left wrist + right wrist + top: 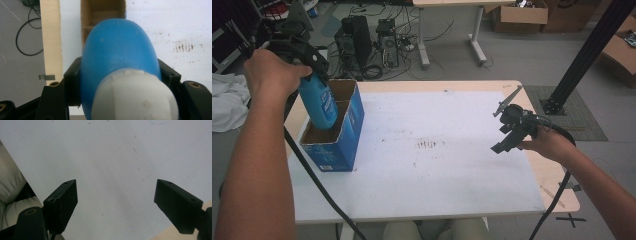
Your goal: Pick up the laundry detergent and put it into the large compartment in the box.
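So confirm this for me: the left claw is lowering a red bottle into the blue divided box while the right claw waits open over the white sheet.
Wrong in one respect: the bottle is blue, not red, as the high view shows. The rest stands: the left claw grips it over the blue divided box, and the right claw waits open over the white sheet.

Both tongs are chunky matte black builds. The left tongs have blocky black jaws with brass-coloured screws at 8 and 4 o'clock. The right tongs carry a grey three-cornered plate at 12 o'clock, wedge-shaped jaws with small screw holes, and a thick black cable. Forearms bare, light trousers.
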`<state>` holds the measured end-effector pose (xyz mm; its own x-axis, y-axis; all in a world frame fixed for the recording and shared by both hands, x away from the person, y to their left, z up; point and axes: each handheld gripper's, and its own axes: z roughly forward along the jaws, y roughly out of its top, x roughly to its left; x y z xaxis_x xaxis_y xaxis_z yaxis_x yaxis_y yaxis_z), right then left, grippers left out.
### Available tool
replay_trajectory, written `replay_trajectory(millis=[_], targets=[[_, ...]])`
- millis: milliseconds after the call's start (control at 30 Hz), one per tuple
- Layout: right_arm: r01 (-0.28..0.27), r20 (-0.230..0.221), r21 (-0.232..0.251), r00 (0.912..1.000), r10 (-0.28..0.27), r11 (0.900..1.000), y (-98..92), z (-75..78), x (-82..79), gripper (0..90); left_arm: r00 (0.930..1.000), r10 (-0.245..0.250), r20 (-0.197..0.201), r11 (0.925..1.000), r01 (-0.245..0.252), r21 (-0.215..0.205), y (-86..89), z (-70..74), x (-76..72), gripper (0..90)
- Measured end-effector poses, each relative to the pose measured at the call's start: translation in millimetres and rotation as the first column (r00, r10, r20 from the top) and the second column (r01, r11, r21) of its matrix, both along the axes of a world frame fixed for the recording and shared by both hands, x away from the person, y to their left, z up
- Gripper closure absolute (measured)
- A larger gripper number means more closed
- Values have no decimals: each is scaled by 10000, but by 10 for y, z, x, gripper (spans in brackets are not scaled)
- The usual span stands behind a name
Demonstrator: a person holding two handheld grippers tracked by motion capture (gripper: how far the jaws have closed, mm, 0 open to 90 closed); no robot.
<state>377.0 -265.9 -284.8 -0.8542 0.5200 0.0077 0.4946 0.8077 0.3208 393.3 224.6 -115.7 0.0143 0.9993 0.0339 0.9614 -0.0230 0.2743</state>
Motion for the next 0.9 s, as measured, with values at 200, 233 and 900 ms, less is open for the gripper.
replay_trajectory(millis=[200, 233, 900], targets=[[-6, -26, -44, 10000, 6, 10000, 9, -8, 6, 190, 9999, -52, -109, 10000, 52, 22, 54, -194, 38, 380], [10, -35, -50, 10000, -10, 10000, 3, -18, 8, 190, 9999, -60, -118, 10000, 61, 36, 70, -242, 44, 380], [111, -167, -194, 9998, -114, 9998, 29, -72, 34, 191, 9980, -395, -499, 9992, 394, -33, 190, -953, 150, 380]])
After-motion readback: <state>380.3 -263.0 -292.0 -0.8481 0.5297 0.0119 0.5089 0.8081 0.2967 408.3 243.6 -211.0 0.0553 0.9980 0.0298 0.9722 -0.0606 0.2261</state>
